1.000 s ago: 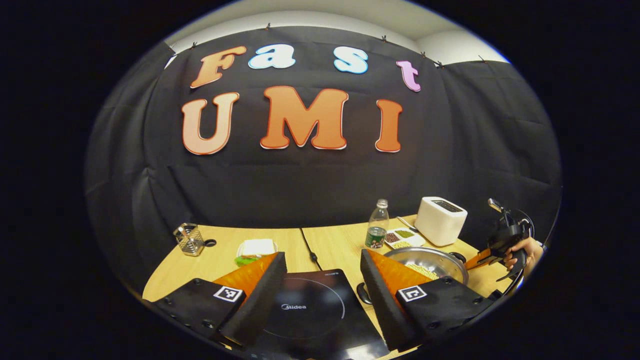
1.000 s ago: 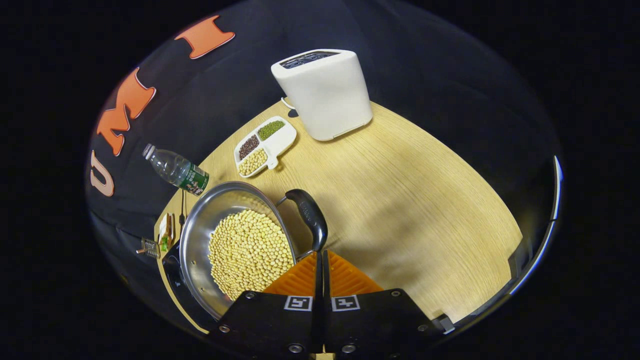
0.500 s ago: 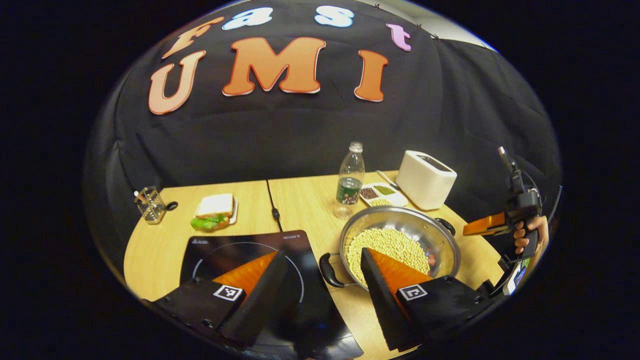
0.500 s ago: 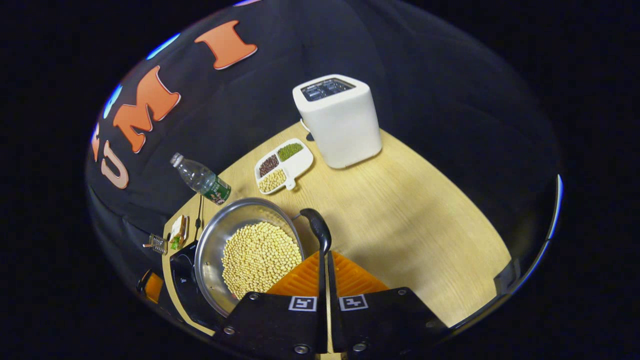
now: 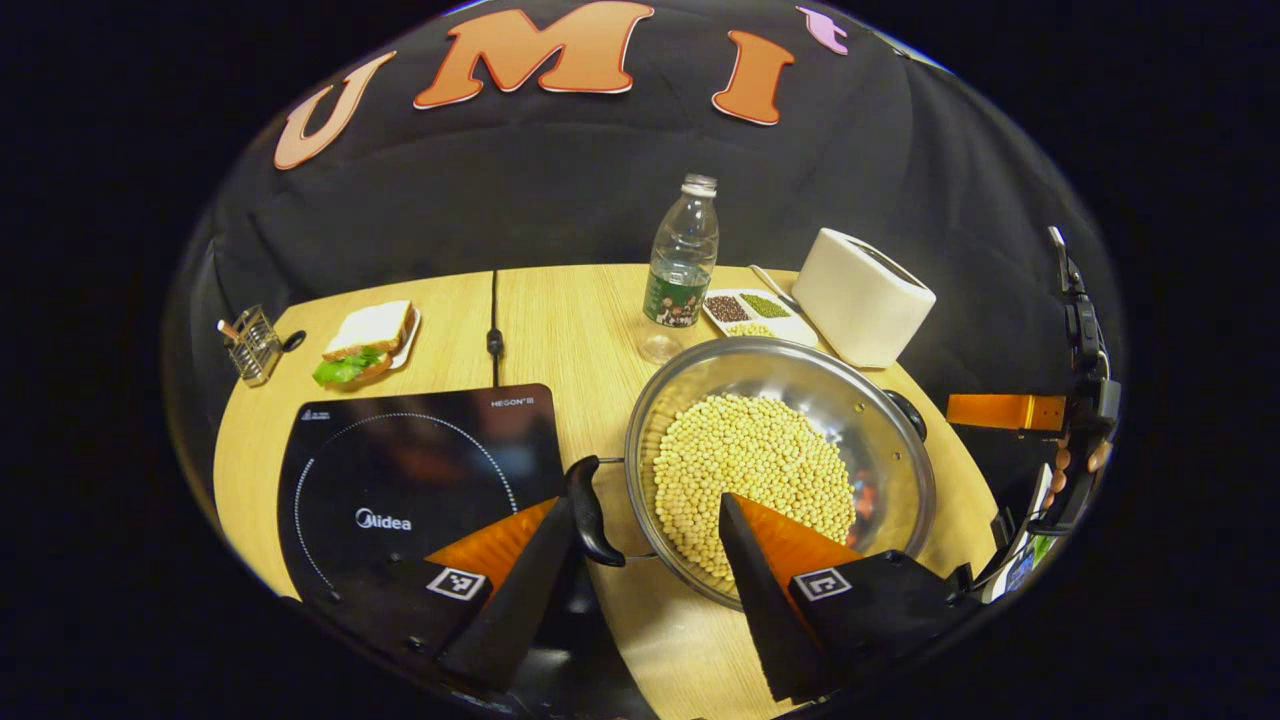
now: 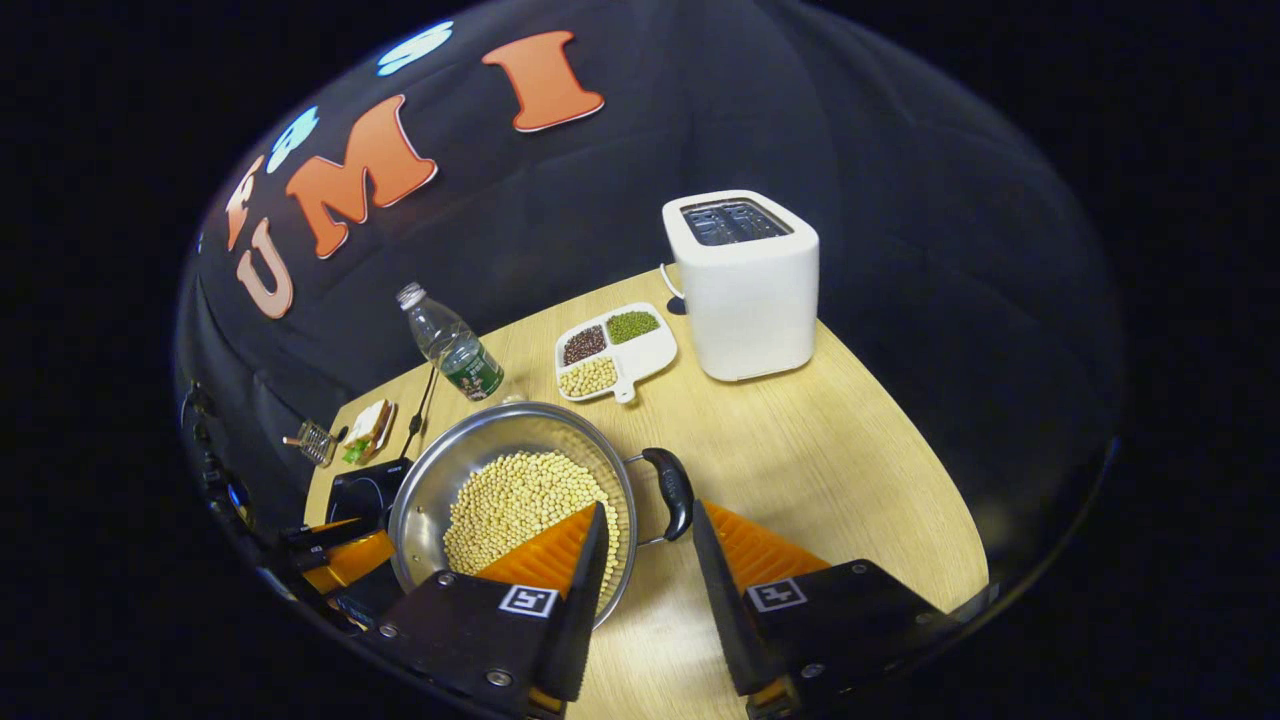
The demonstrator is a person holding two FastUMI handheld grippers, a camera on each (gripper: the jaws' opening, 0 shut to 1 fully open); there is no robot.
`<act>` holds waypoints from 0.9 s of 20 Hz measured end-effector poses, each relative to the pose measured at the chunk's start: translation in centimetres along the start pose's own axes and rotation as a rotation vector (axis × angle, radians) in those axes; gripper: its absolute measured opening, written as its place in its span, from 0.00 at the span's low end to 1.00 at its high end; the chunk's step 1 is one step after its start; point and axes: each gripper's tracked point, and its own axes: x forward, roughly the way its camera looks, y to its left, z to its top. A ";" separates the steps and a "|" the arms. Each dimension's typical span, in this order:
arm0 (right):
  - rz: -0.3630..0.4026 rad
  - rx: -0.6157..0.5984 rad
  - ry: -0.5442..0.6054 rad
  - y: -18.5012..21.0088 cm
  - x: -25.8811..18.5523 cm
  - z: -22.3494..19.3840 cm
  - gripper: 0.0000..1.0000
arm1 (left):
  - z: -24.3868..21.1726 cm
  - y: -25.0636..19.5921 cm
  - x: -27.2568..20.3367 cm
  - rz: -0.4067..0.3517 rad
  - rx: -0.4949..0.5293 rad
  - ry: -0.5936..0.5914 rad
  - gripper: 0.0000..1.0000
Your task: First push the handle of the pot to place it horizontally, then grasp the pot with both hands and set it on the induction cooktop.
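Two black loop handles flank the round stainless-steel pot (image 5: 780, 465) of pale soybeans, which sits on the light wooden table (image 6: 820, 470) just beside the black glass induction cooktop (image 5: 410, 480), not yet on it. Both handles appear to lie level, so the push step looks done. The left gripper (image 5: 645, 520) hangs released, its jaws spread around the near handle (image 5: 585, 510); the right gripper (image 6: 645, 530) is likewise released, straddling the far handle (image 6: 672, 490), apparently lining up a two-sided lift. A clear plastic water bottle (image 5: 682, 262) stands close behind the pot; a white divided bean dish (image 6: 612, 352), white toaster (image 6: 745, 285) and sandwich (image 5: 365, 338) sit clear of the path.
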 end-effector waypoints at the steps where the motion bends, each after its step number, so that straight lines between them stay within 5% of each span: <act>1: -0.007 -0.022 0.002 0.0 0.3 -0.2 0.53 | 0.3 0.1 -0.2 0.003 0.004 -0.010 0.96; 2: -0.014 -0.043 0.002 -0.1 0.6 -0.2 0.63 | 0.5 0.2 -0.2 0.002 0.001 -0.008 0.95; 5: -0.012 -0.081 -0.014 0.1 0.8 -0.1 0.74 | 0.4 0.4 0.0 0.023 0.011 -0.002 0.95; 8: -0.016 -0.087 -0.037 -0.2 0.5 0.4 0.77 | 0.5 1.4 0.4 0.053 -0.010 -0.006 0.90; 16: -0.042 -0.149 -0.041 -0.5 1.1 0.0 0.85 | -0.2 0.8 2.2 0.044 -0.049 0.039 0.95; 17: -0.052 -0.167 -0.036 -0.6 1.4 -0.3 0.80 | -0.2 0.7 2.5 0.033 -0.051 0.033 0.95; 18: -0.068 -0.183 -0.029 -0.9 1.6 -0.5 0.86 | 0.0 0.4 2.8 0.017 -0.048 0.031 0.97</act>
